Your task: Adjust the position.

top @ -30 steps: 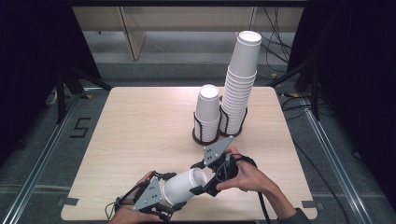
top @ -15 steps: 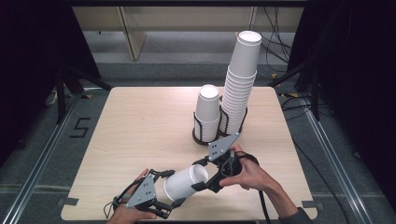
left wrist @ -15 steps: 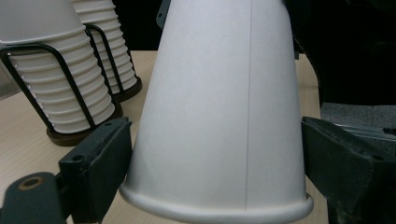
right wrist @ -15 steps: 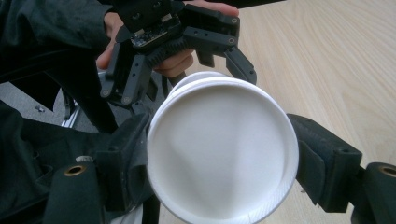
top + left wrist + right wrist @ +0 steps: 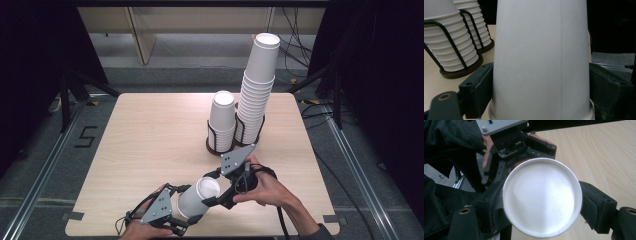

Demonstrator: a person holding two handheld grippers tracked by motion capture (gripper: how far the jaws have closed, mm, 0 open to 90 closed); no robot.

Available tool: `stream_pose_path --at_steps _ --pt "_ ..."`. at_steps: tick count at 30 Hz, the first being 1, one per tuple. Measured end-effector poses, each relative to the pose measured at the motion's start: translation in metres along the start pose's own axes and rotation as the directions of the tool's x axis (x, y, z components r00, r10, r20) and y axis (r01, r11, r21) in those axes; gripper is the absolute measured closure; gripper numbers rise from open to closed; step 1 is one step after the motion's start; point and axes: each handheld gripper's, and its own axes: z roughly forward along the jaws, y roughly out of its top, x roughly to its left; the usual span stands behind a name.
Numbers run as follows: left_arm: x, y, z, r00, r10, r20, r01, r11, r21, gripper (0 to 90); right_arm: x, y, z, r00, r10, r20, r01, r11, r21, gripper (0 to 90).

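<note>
Near the front edge of the table point(image 5: 150, 130), a white paper cup point(image 5: 197, 198) is lying tilted between the two tools, its long axis running from lower left to upper right in the high view, with one circular end facing up and to the right; whether that end is the mouth or the base cannot be told. The left gripper point(image 5: 181, 220) is clenching the lower-left end of the cup, its jaws pressing the wall on both sides in the left gripper view point(image 5: 540, 62). The right gripper point(image 5: 216, 187) is closing on the upper-right end, a jaw sitting against each side of the round rim point(image 5: 542, 197) in the right gripper view. Farther back, two stacks are standing upright in dark wire holders: a short stack point(image 5: 222, 122) and, just beside it on the right, a tall stack point(image 5: 256, 92) leaning slightly. The table is pale wood grain, standing on a grey floor point(image 5: 45, 165) with metal rails, and dark curtains are hanging at both sides.
</note>
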Motion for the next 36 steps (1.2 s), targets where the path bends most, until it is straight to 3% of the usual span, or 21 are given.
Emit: stream_pose_path --at_steps 3,4,10,13,18,20,22,25,26,29,31,32,34,35,36 --pt "0.001 0.002 -0.003 0.9999 0.014 0.010 -0.014 0.9999 0.003 15.2 -0.001 -0.001 -0.002 0.9999 0.007 -0.012 -0.006 1.000 0.003 27.1" --pt "0.001 0.004 -0.005 0.9994 0.033 0.014 -0.033 0.9992 0.021 15.6 -0.001 -0.002 -0.003 0.9998 0.007 -0.016 -0.007 1.000 0.006 27.1" --pt "0.002 0.003 -0.006 0.9982 0.049 0.034 -0.051 0.9956 0.079 17.4 -0.002 -0.007 0.001 0.9995 -0.017 -0.028 0.019 0.998 0.058 27.0" --pt "0.002 0.003 -0.004 0.9975 0.056 0.042 -0.060 0.9929 0.102 18.3 -0.001 -0.008 0.003 0.9997 -0.019 -0.018 0.020 0.995 0.093 27.0" --pt "-0.001 0.003 -0.003 0.9971 0.060 0.048 -0.067 0.9851 0.158 19.2 0.005 -0.005 0.002 0.9969 -0.075 0.021 0.071 0.986 0.152 24.6" --pt "-0.002 0.003 -0.001 0.9974 0.051 0.052 -0.059 0.9829 0.174 19.3 0.008 -0.002 0.001 0.9931 -0.107 0.049 0.096 0.977 0.190 22.9" --pt "-0.003 0.003 -0.001 0.9967 0.055 0.059 -0.066 0.9760 0.208 19.7 0.011 0.000 0.001 0.9889 -0.138 0.056 0.123 0.969 0.214 22.9" --pt "-0.004 0.003 0.000 0.9965 0.049 0.068 -0.063 0.9741 0.217 19.9 0.015 0.002 0.005 0.9799 -0.188 0.067 0.163 0.949 0.268 22.3" --pt "-0.004 0.004 0.000 0.9959 0.058 0.069 -0.072 0.9698 0.233 20.0 0.016 0.002 0.007 0.9761 -0.206 0.070 0.179 0.943 0.282 22.3" --pt "-0.006 0.004 0.001 0.9958 0.051 0.076 -0.068 0.9671 0.245 20.5 0.023 0.004 0.009 0.9711 -0.229 0.068 0.196 0.927 0.321 22.0" --pt "-0.006 0.005 0.001 0.9960 0.049 0.075 -0.067 0.9636 0.259 20.8 0.028 0.006 0.011 0.9750 -0.209 0.074 0.173 0.926 0.336 21.9" --pt "-0.006 0.005 0.001 0.9956 0.060 0.072 -0.077 0.9611 0.265 20.8 0.027 0.008 0.013 0.9652 -0.255 0.060 0.219 0.912 0.346 21.9" --pt "-0.005 0.005 0.000 0.9954 0.057 0.078 -0.076 0.9566 0.281 20.9 0.031 0.010 0.015 0.9619 -0.262 0.077 0.214 0.899 0.382 21.8" --pt "-0.005 0.005 0.000 0.9955 0.056 0.077 -0.075 0.9569 0.281 21.0 0.032 0.011 0.016 0.9572 -0.278 0.079 0.227 0.891 0.394 21.7" --pt "-0.005 0.006 0.000 0.9957 0.057 0.073 -0.075 0.9565 0.282 21.1 0.031 0.012 0.018 0.9473 -0.309 0.086 0.248 0.876 0.414 21.7"
